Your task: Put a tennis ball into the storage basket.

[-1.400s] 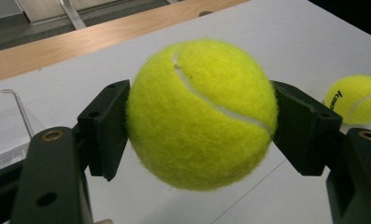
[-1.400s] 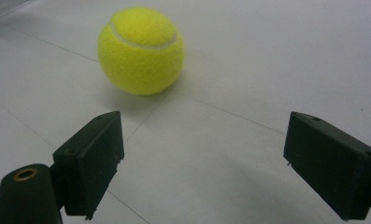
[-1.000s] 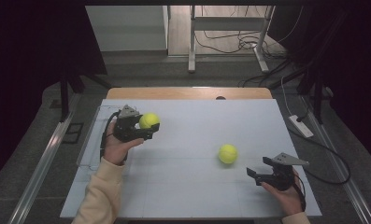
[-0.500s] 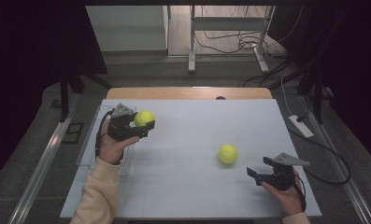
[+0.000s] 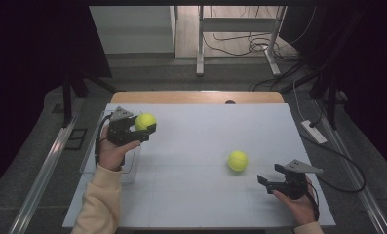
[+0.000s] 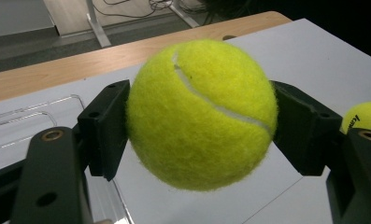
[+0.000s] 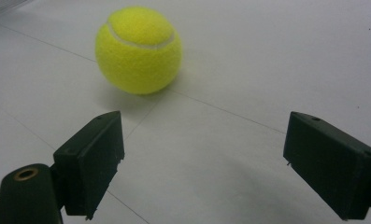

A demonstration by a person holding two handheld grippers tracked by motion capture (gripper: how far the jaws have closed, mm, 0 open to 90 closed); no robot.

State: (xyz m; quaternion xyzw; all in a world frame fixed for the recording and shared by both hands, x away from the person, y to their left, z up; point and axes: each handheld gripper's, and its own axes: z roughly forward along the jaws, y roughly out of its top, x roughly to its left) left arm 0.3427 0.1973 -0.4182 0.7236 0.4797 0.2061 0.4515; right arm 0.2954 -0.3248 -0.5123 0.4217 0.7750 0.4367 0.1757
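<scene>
From the high view, the left tongs (image 5: 143, 127) sit at the left side of the white worktop (image 5: 201, 204), lifted above a clear tray (image 5: 91, 151) that lies along the worktop's left edge, and they are clamped on a yellow tennis ball (image 5: 145, 121). A second tennis ball (image 5: 237, 160) rests on the worktop right of centre, well apart from the first. The right tongs (image 5: 271, 175) are low near the right front corner, pointing toward that second ball, near it but not touching; their jaws stand apart with nothing between them.

The left gripper view adds what the overhead camera cannot resolve: both black pads press against the sides of the held ball (image 6: 202, 114), its white seam curving across the top, and the ball hangs clear of the surface below. The tray's clear rim (image 6: 29, 116) shows to the left behind the pad, and the second ball (image 6: 363, 116) peeks in at the right edge.

The right gripper view shows the resting ball (image 7: 139, 49) ahead and to the left of the wide-open right tongs (image 7: 204, 154), sitting on the worktop beyond the pads, outside the gap.
</scene>
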